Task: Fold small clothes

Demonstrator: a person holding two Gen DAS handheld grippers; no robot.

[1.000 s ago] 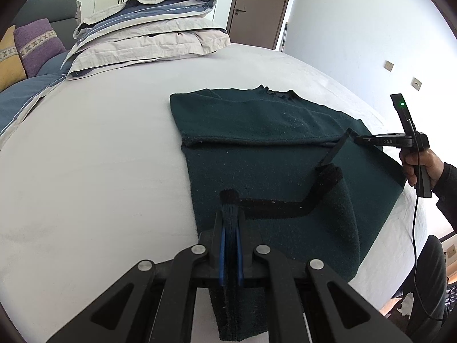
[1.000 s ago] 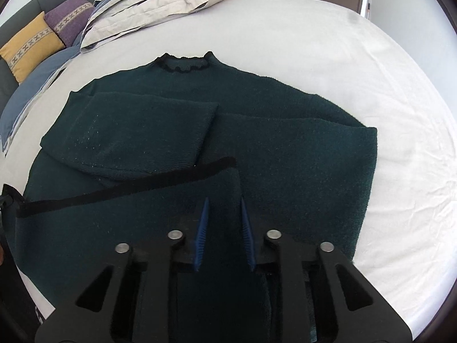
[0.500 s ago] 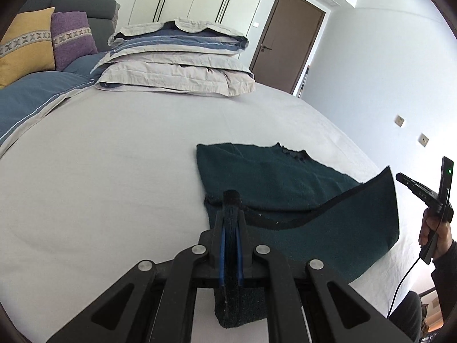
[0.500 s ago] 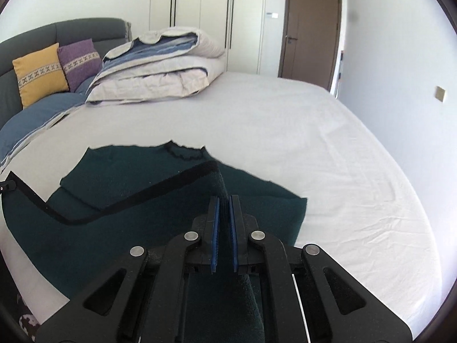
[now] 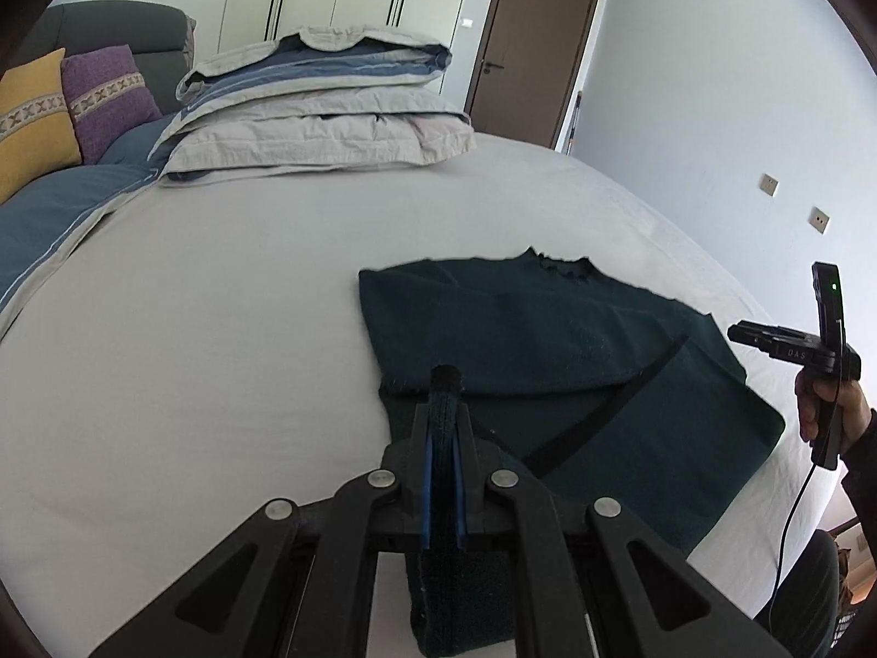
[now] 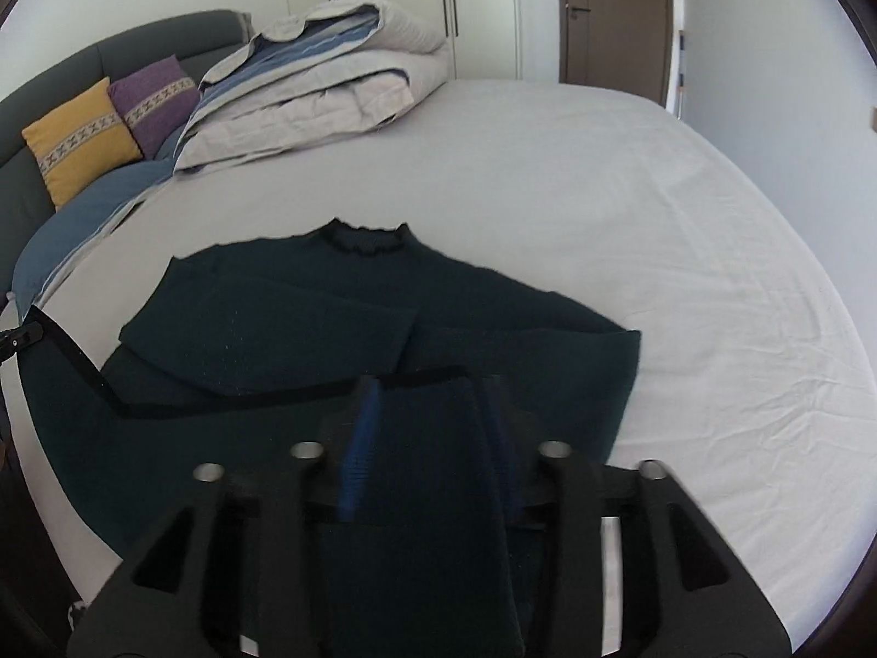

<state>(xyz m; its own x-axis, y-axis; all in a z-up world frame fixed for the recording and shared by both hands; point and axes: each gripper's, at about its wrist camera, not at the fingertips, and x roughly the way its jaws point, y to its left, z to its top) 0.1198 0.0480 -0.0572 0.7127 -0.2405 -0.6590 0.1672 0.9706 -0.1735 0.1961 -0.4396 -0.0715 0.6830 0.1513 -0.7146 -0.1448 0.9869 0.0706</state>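
Observation:
A dark green sweater (image 5: 548,329) lies flat on the white bed (image 5: 192,356), collar at the far end and one sleeve folded across the chest (image 6: 263,329). My left gripper (image 5: 443,411) is shut on the near left hem corner and holds it a little above the bed; in the right wrist view it shows at the left edge (image 6: 22,337). My right gripper (image 6: 433,417) is blurred and its jaws are opening; a fold of hem lies loose between the parted pads. From the left wrist view the right gripper (image 5: 737,332) hangs beside the sweater's right edge, in a person's hand.
A folded duvet (image 5: 318,109) is stacked at the head of the bed, with yellow (image 5: 33,115) and purple (image 5: 104,93) cushions against the grey headboard. The bed's edge curves close on the right (image 5: 811,493), where a cable hangs from the hand.
The right jaws, shut on the hem half a second ago, now stand apart. The raised right side of the hem has sunk onto the sweater. Both grippers have risen.

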